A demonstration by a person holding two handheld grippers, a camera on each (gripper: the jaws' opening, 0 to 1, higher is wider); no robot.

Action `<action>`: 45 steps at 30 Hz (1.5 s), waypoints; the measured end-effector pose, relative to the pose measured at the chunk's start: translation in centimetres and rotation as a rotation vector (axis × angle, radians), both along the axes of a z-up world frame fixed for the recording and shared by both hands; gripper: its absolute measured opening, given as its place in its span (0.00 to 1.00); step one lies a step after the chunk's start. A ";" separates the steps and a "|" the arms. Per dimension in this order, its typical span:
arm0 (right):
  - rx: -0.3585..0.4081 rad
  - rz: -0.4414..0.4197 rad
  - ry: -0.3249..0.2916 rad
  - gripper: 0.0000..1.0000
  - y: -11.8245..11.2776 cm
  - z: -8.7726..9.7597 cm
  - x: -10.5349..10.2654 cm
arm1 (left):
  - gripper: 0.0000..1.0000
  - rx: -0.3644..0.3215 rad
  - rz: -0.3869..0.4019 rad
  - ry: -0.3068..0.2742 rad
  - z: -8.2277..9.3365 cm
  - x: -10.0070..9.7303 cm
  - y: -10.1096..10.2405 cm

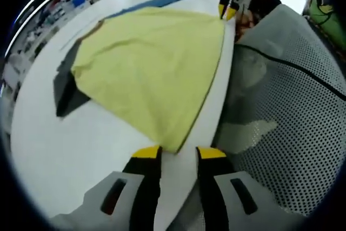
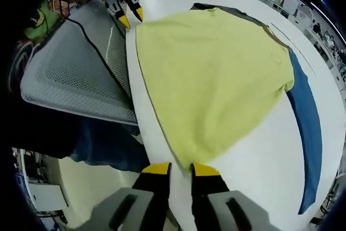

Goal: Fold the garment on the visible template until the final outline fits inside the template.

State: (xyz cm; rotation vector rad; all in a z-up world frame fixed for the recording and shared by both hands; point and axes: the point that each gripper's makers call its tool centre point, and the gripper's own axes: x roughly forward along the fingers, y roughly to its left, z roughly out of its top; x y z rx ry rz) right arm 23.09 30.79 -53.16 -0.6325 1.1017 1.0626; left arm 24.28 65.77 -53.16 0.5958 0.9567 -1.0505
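Garment (image 1: 151,68) corners at both hand-held grippers.
Your left hand-held gripper (image 1: 178,154) and right hand-held gripper (image 2: 181,169) look released; pinch each corner squarely before folding.

White table (image 1: 65,150): bare surface open on the far side of the yellow garment (image 1: 157,68), passable there. Garment's hem runs along the table's near edge, leaving only a thin bare strip. Grey perforated mesh panel (image 1: 292,112) stands just beside that edge, crossed by a black cable (image 1: 292,67); it crowds any approach from that side. Left gripper (image 1: 178,154) and right gripper (image 2: 181,167) each sit at a hem corner. Blue template (image 2: 308,128) lies flat, no obstruction
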 end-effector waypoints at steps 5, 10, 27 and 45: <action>0.028 -0.042 -0.038 0.25 -0.1 0.9 0.8 | 0.37 -0.089 0.093 -0.019 1.2 1.8 -0.2; 0.078 -0.093 -0.073 0.25 0.5 2.1 1.6 | 0.37 -0.264 0.308 -0.016 2.8 5.2 0.1; 0.150 -0.133 -0.103 0.23 2.9 3.5 2.6 | 0.15 -0.161 0.323 -0.289 3.7 15.5 1.9; 0.239 -0.061 -0.149 0.20 9.2 4.9 3.7 | 0.11 -0.267 0.457 -0.043 0.4 14.2 -0.4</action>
